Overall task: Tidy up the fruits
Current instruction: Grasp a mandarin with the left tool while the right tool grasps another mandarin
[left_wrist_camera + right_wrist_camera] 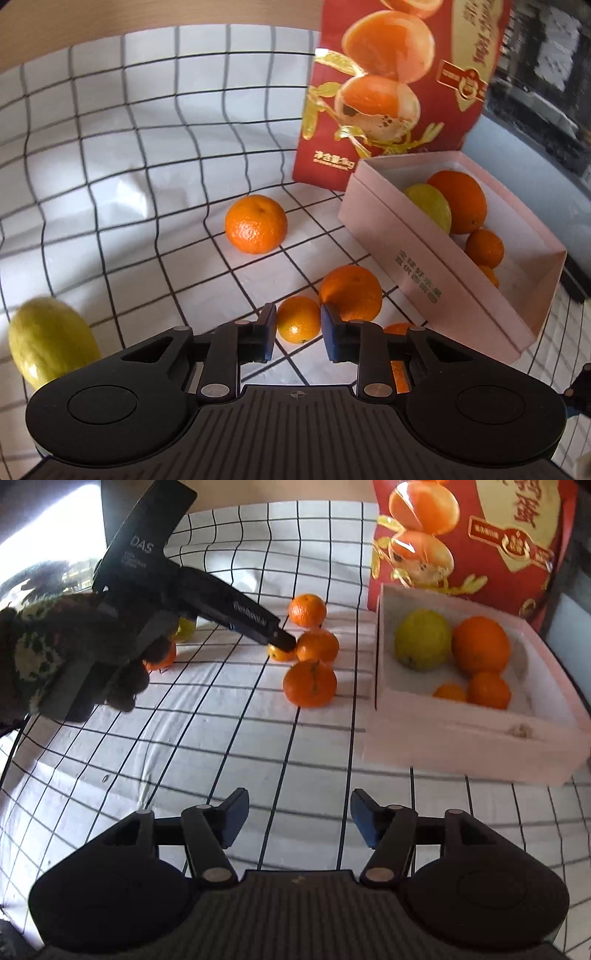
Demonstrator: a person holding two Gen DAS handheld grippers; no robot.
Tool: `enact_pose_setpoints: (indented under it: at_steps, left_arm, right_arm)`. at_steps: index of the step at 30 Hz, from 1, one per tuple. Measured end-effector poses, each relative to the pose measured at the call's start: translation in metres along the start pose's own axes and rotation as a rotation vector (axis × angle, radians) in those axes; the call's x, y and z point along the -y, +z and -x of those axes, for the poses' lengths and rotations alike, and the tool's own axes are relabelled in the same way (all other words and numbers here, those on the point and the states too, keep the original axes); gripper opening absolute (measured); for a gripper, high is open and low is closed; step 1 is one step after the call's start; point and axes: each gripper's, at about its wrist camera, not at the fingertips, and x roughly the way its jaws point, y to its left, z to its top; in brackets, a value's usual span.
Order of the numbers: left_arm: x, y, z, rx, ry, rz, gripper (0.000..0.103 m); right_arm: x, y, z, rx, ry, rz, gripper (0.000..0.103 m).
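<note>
The left gripper reached down to a small orange on the checked cloth that covered the surface. Its fingers stood narrow on either side of that fruit, and whether the pads pressed on it could not be told. Just right of it a larger orange lay touching the right finger, and another orange sat farther off to the left. A yellow-green fruit lay at the near left edge.

The pink box stood at the right in front of a red bag. It held a yellow-green fruit, a big orange and two smaller ones.

The right gripper hung over bare cloth nearer the camera, its fingers fairly wide with nothing between them. A gloved hand held the left gripper.
</note>
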Motion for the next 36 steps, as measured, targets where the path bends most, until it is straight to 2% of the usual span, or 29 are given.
enact_pose_setpoints:
  at_steps: [4, 9, 15, 20, 24, 28, 29, 30, 31, 36]
  left_arm:
    - [-0.005, -0.013, 0.017, 0.01, 0.002, 0.087, 0.029]
    - [-0.004, -0.059, 0.067, 0.041, -0.011, 0.183, 0.029]
    - [-0.005, -0.12, 0.114, 0.028, -0.011, 0.357, 0.029]
    - [0.002, -0.142, 0.13, 0.022, 0.02, 0.404, 0.029]
    - [0.008, -0.151, 0.141, 0.034, 0.043, 0.411, 0.029]
    - [0.01, -0.152, 0.146, 0.038, 0.057, 0.416, 0.029]
    - [0.011, -0.152, 0.147, 0.041, 0.061, 0.414, 0.029]
    - [0.011, -0.152, 0.148, 0.042, 0.065, 0.415, 0.029]
    - [0.012, -0.151, 0.148, 0.042, 0.067, 0.418, 0.029]
    - [0.014, -0.15, 0.144, 0.029, 0.066, 0.418, 0.029]
  right_arm:
    - [-0.007, 0.01, -0.003, 0.004, -0.012, 0.038, 0.065]
    - [-0.015, 0.016, 0.001, 0.059, -0.037, 0.095, 0.068]
    - [-0.039, 0.03, -0.014, 0.155, -0.17, 0.246, 0.066]
    - [-0.054, 0.044, -0.046, 0.15, -0.221, 0.365, 0.064]
    - [-0.054, 0.051, -0.07, 0.114, -0.269, 0.42, 0.064]
    - [-0.051, 0.053, -0.079, 0.071, -0.236, 0.394, 0.056]
    - [-0.051, 0.053, -0.078, 0.071, -0.242, 0.394, 0.053]
    - [-0.052, 0.053, -0.078, 0.077, -0.25, 0.394, 0.045]
    - [-0.051, 0.052, -0.075, 0.081, -0.254, 0.389, 0.043]
    - [-0.046, 0.044, -0.042, 0.063, -0.124, 0.305, 0.043]
